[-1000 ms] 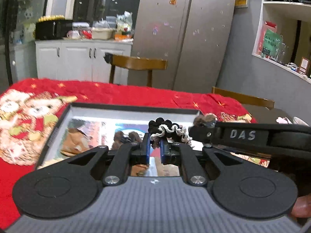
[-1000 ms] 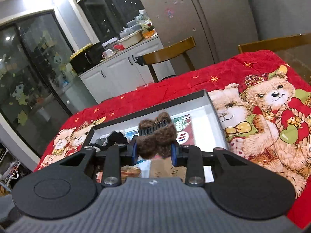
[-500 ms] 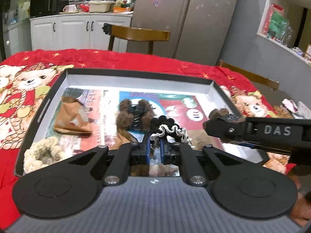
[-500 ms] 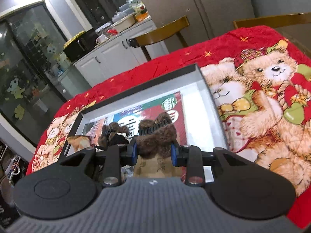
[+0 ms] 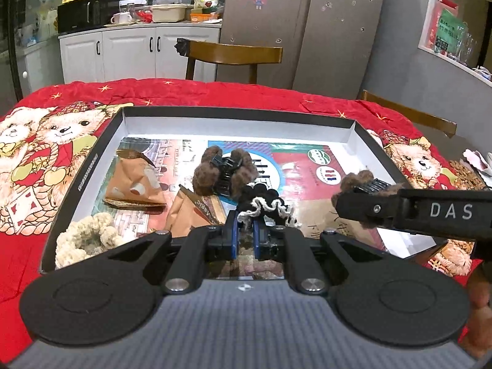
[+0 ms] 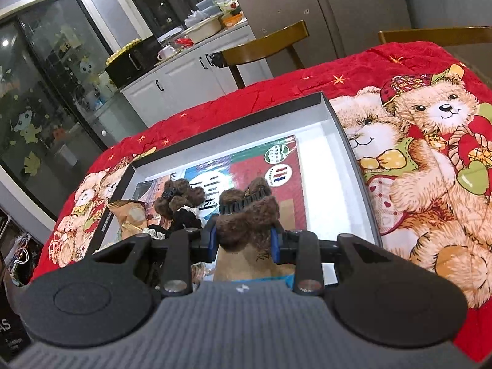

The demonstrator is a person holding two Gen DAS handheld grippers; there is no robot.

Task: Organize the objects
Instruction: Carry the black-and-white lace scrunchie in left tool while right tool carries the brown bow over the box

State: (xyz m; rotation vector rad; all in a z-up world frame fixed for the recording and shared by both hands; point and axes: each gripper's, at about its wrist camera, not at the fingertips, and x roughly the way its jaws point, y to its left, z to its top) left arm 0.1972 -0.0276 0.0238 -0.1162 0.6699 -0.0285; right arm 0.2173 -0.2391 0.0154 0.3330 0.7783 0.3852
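Note:
My left gripper [image 5: 245,233] is shut on a black scrunchie with a white frilled edge [image 5: 266,204] and holds it over the near middle of a shallow black-rimmed tray [image 5: 240,113]. My right gripper [image 6: 244,241] is shut on a brown furry hair claw [image 6: 246,215] above the tray's right part; it also shows in the left wrist view [image 5: 358,184]. A second brown furry claw [image 5: 223,172] lies in the tray's middle, also seen in the right wrist view [image 6: 180,198].
In the tray lie a cream fluffy scrunchie [image 5: 87,240] at the near left and brown paper packets [image 5: 135,184]. The tray rests on a red teddy-bear cloth [image 5: 46,141]. Wooden chairs [image 5: 233,55] stand beyond the table.
Both grippers have moved forward and lower over the tray with their objects still held. The tray's contents now show more fully.

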